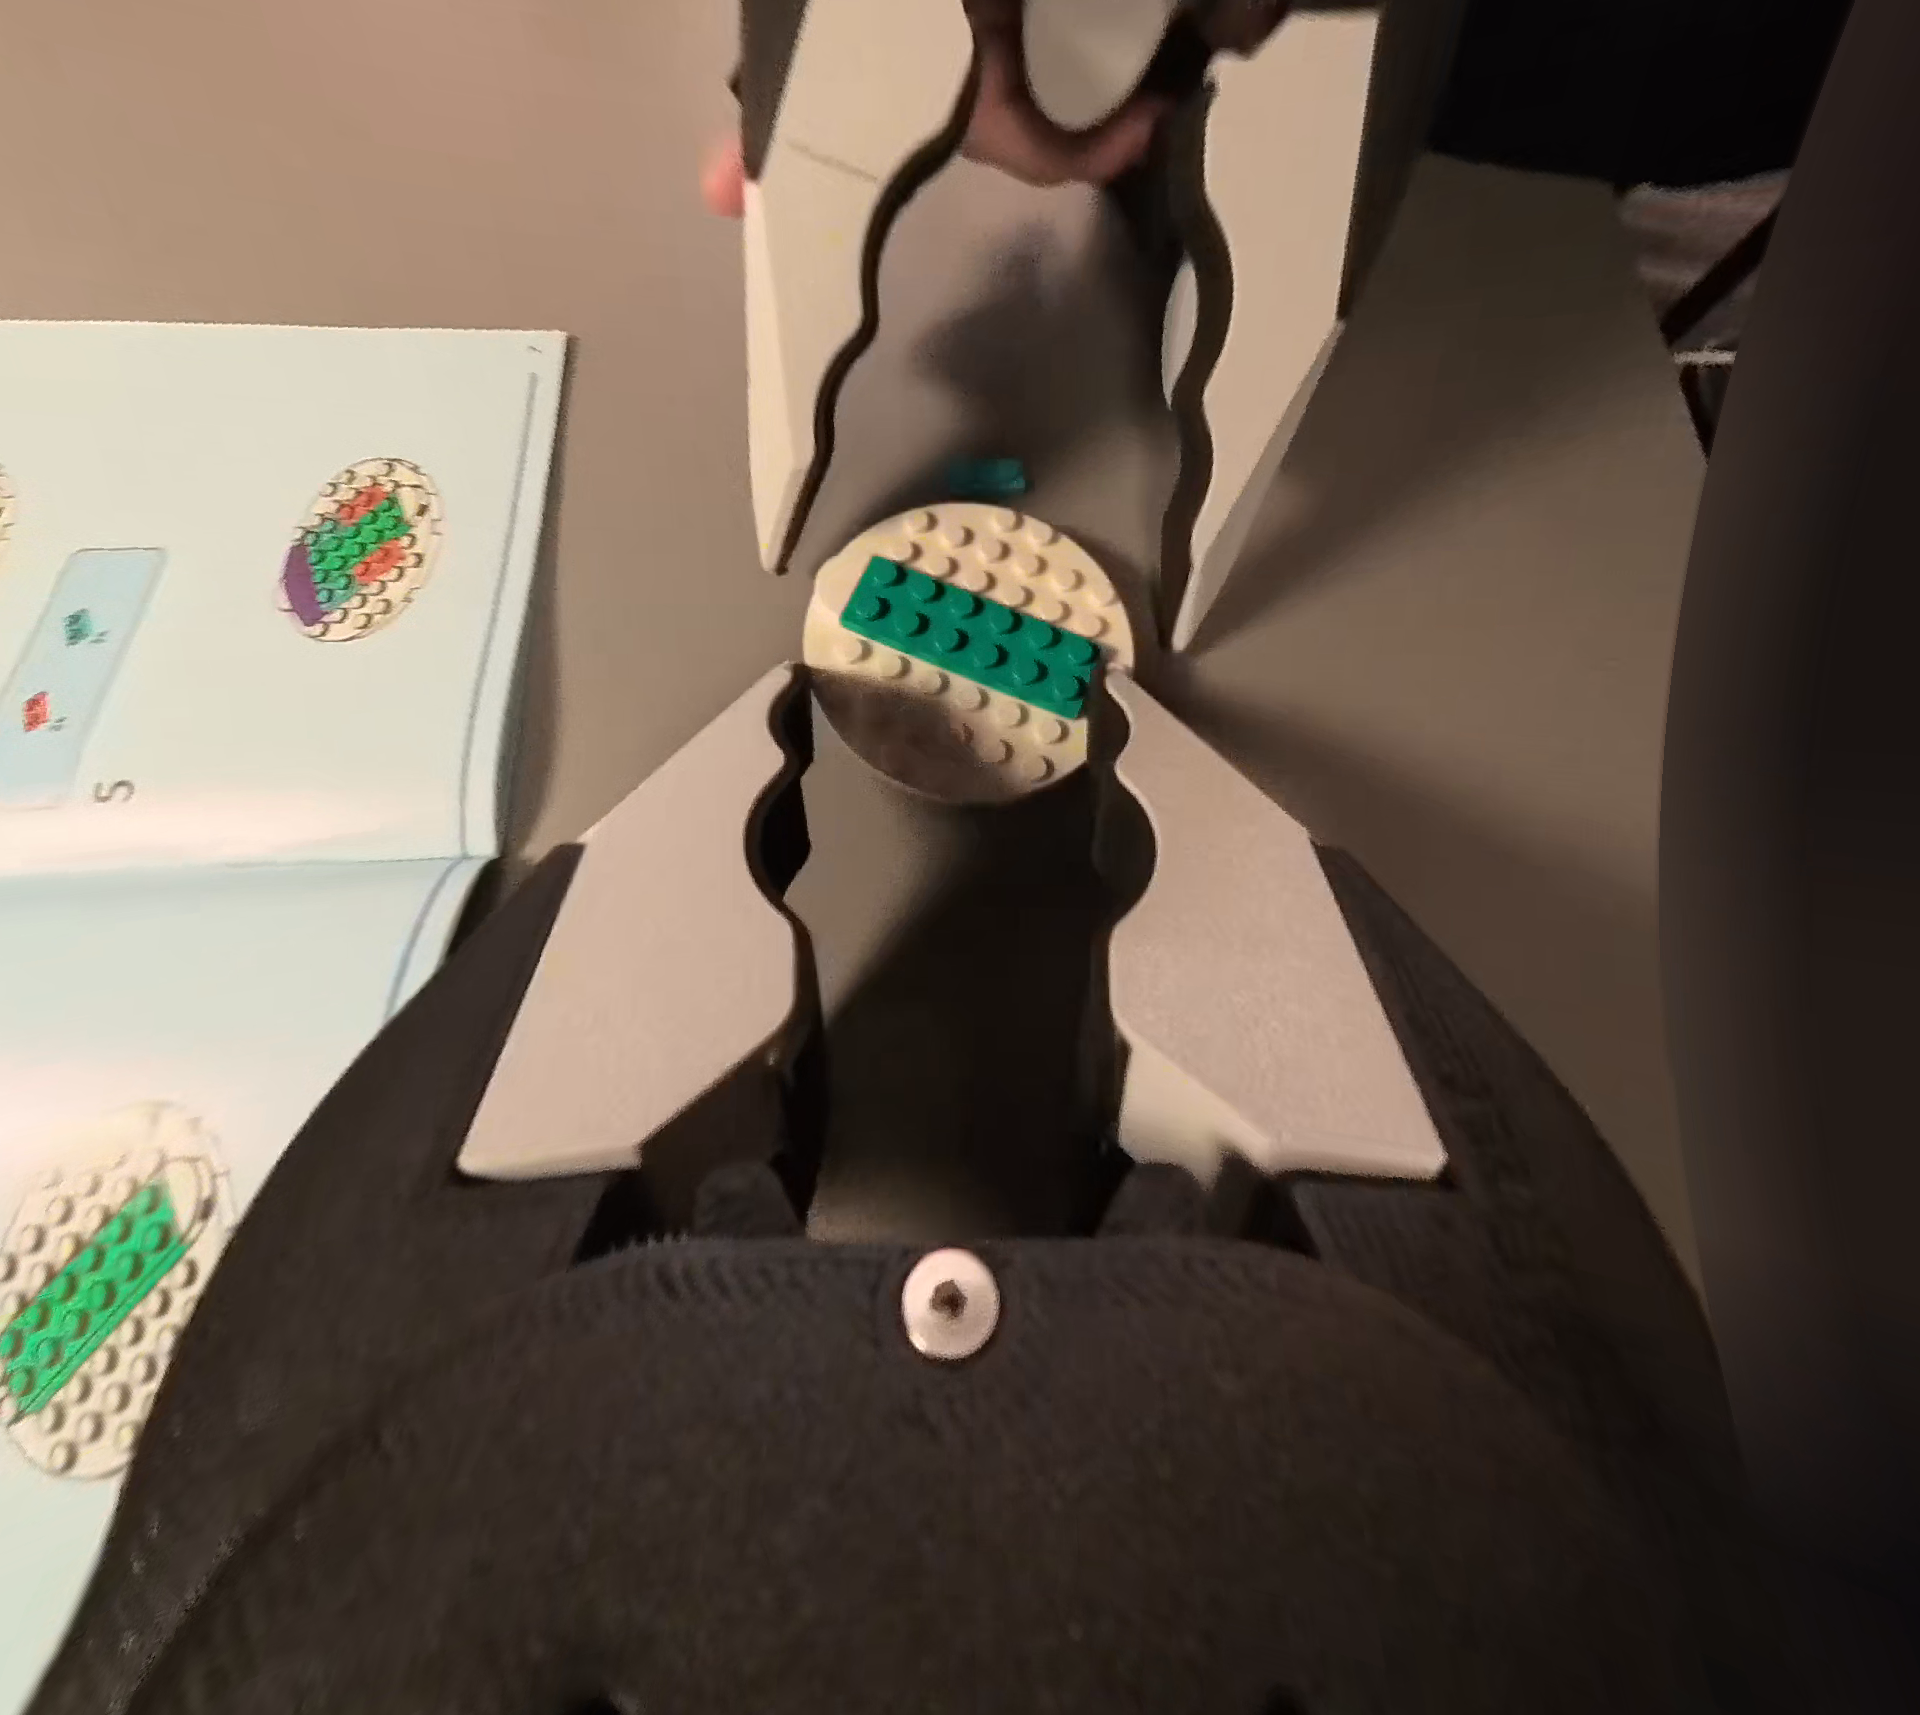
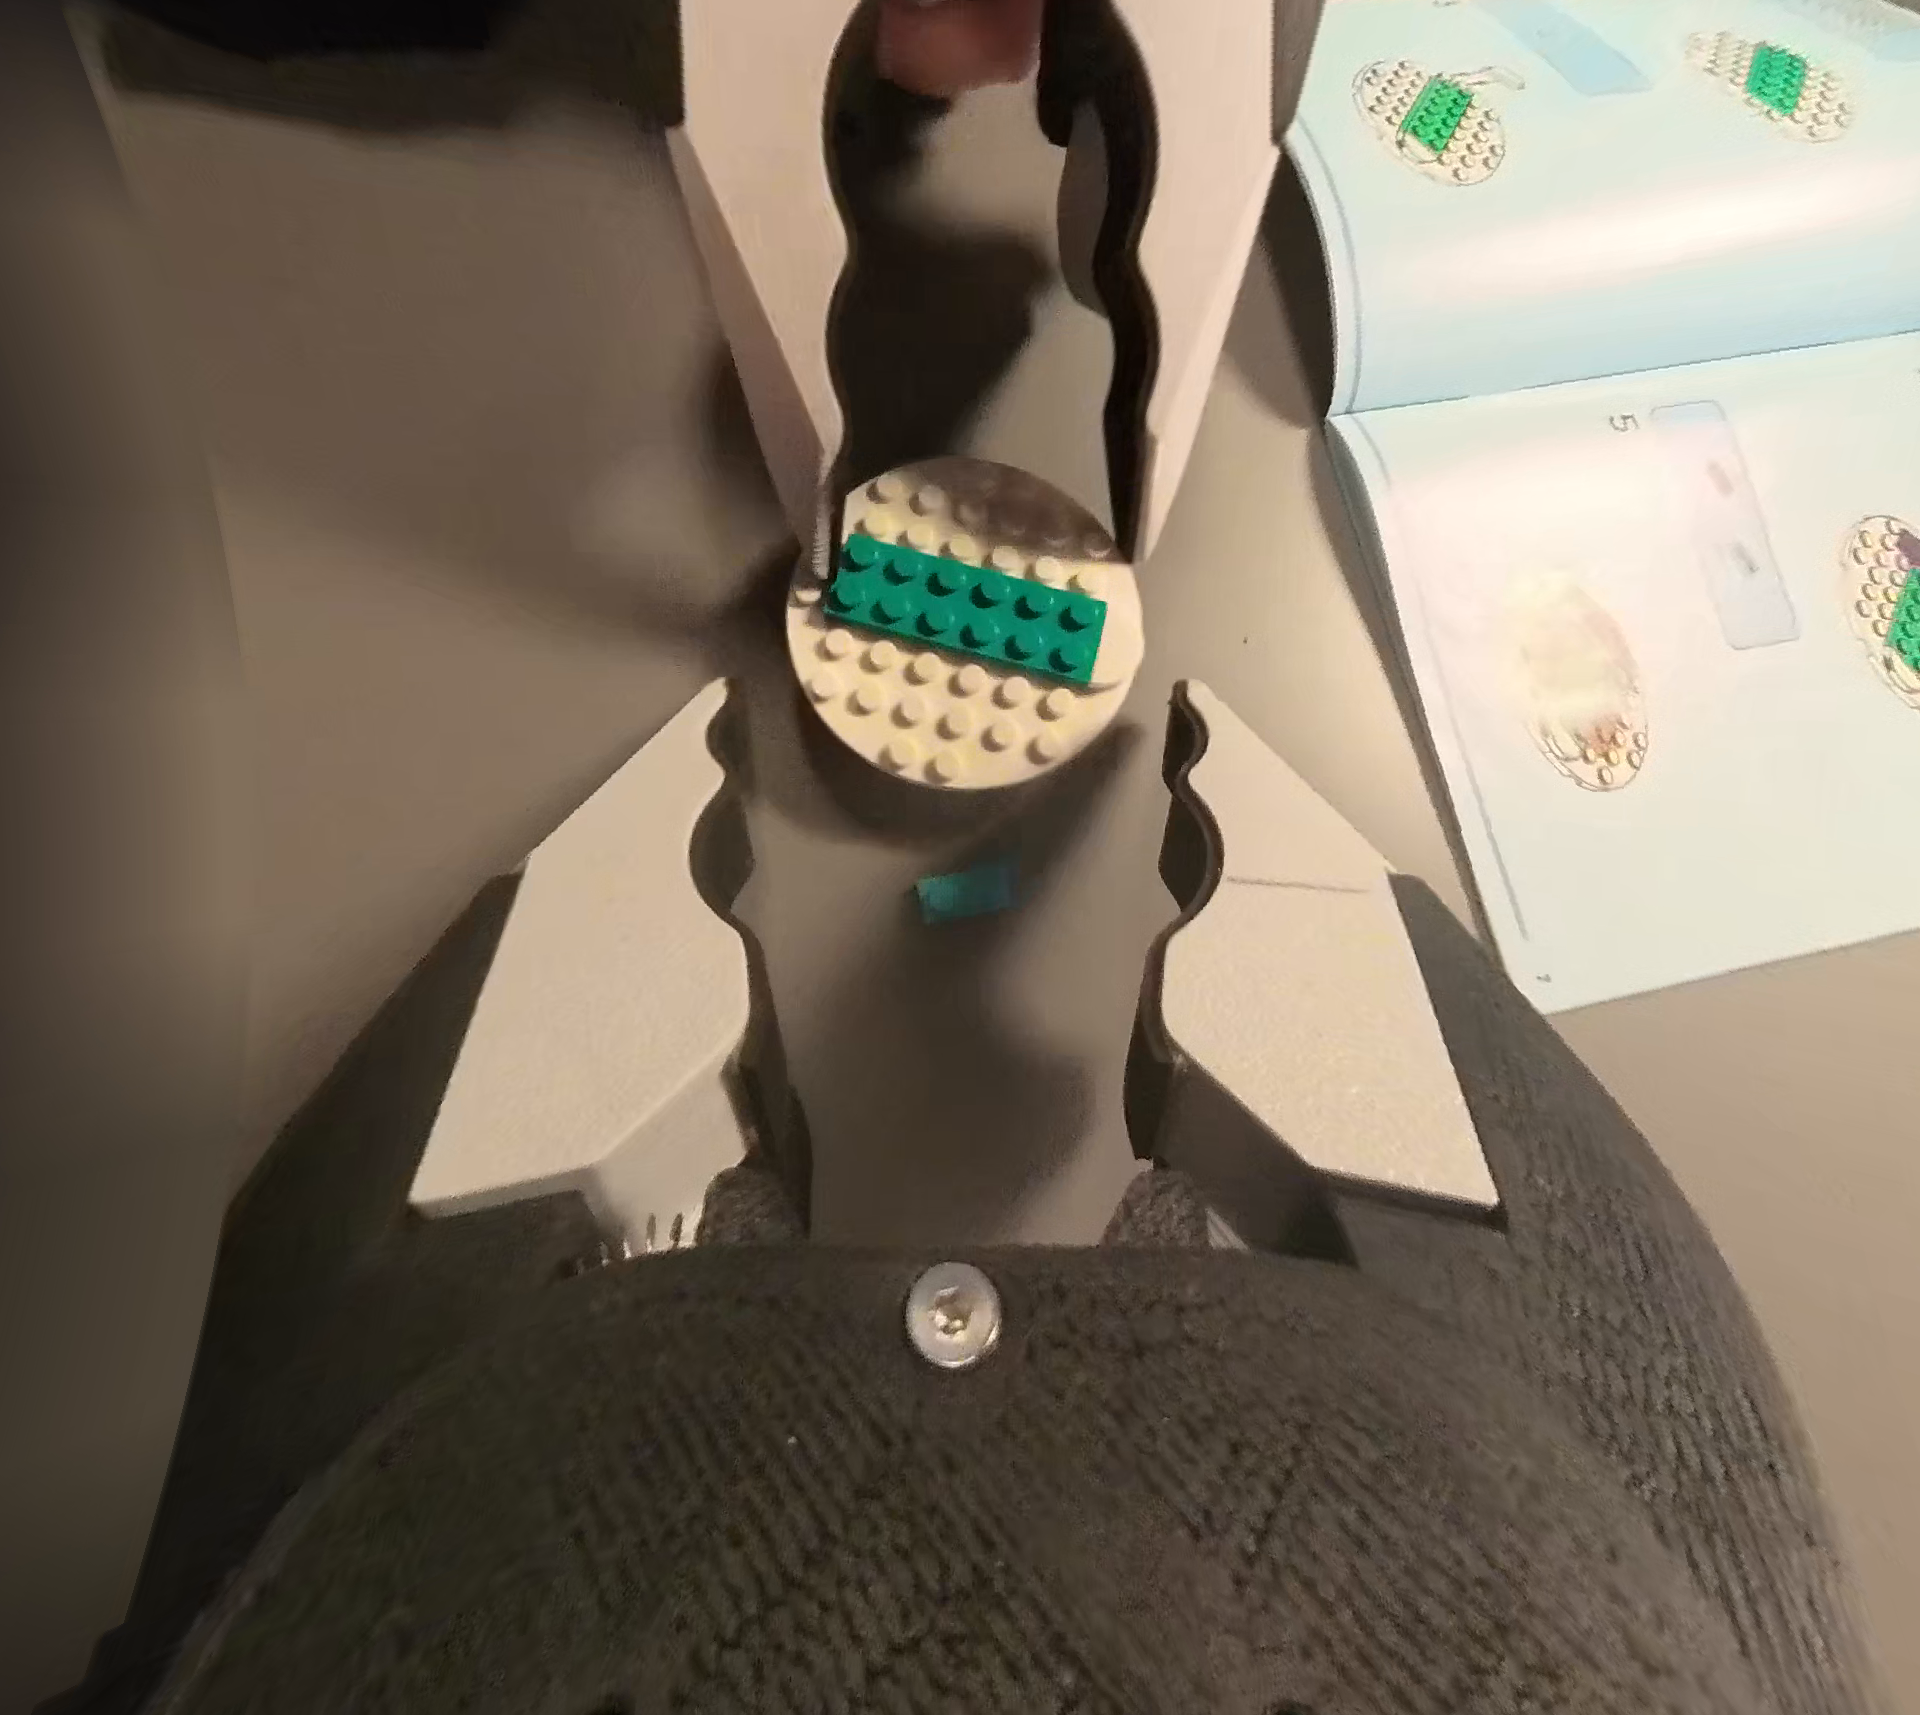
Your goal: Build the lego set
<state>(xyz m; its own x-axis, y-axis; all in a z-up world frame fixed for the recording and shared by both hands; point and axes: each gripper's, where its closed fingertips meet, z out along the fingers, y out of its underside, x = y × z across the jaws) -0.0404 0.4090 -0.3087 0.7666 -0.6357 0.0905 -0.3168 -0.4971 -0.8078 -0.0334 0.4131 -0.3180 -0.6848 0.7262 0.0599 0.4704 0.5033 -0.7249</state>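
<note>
A round cream studded plate (image 1: pixel 935 756) carries a long green plate (image 1: pixel 971 637) across its middle. My left gripper (image 1: pixel 953 680) has its two fingertips against opposite edges of the round plate and is shut on it; the shadow under the plate shows it a little above the grey table. My right gripper (image 2: pixel 951 694) faces it from the other side, open and empty, its tips just short of the round plate (image 2: pixel 935 709) with the green plate (image 2: pixel 961 611) on it. A small teal piece (image 2: pixel 966 896) lies on the table between the right fingers.
An open light-blue instruction booklet (image 1: pixel 260 626) lies to the left of the left gripper; it also shows in the right wrist view (image 2: pixel 1662 522). A dark upright object (image 1: pixel 1787 730) stands at the right edge. A person's hand (image 1: pixel 1039 117) holds the right gripper.
</note>
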